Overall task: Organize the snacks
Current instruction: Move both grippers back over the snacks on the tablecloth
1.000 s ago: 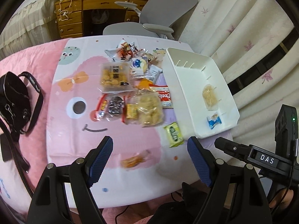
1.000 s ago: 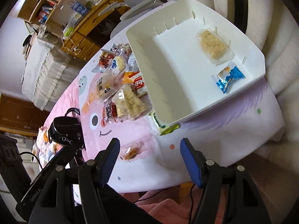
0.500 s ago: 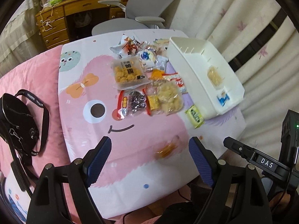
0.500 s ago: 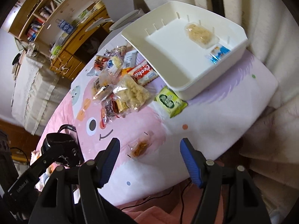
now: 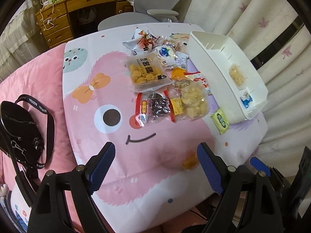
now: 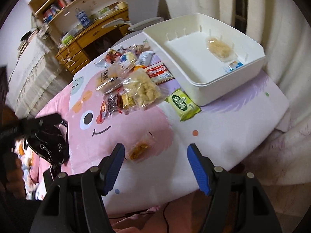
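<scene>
A white bin (image 5: 211, 62) (image 6: 229, 85) stands at the table's right side and holds a pale rice cake (image 5: 236, 75) (image 6: 220, 47) and a small blue packet (image 5: 245, 101) (image 6: 233, 65). A heap of snack packets (image 5: 165, 81) (image 6: 128, 81) lies left of it. A green packet (image 5: 220, 120) (image 6: 182, 104) rests by the bin's near corner. A small orange snack (image 5: 189, 162) (image 6: 139, 148) lies alone near the front edge. My left gripper (image 5: 155, 168) hovers open above the table, empty. My right gripper (image 6: 155, 167) is open too, just right of the orange snack.
A black bag (image 5: 21, 132) (image 6: 48, 143) with a strap lies on the pink bedding at left. A grey office chair (image 5: 155, 3) and a wooden desk (image 5: 58, 25) stand behind the table. Curtains (image 5: 262, 29) hang at right.
Both views have shifted and dropped toward the table's front. The orange snack now sits near the right finger in the left view and near the left finger in the right view.
</scene>
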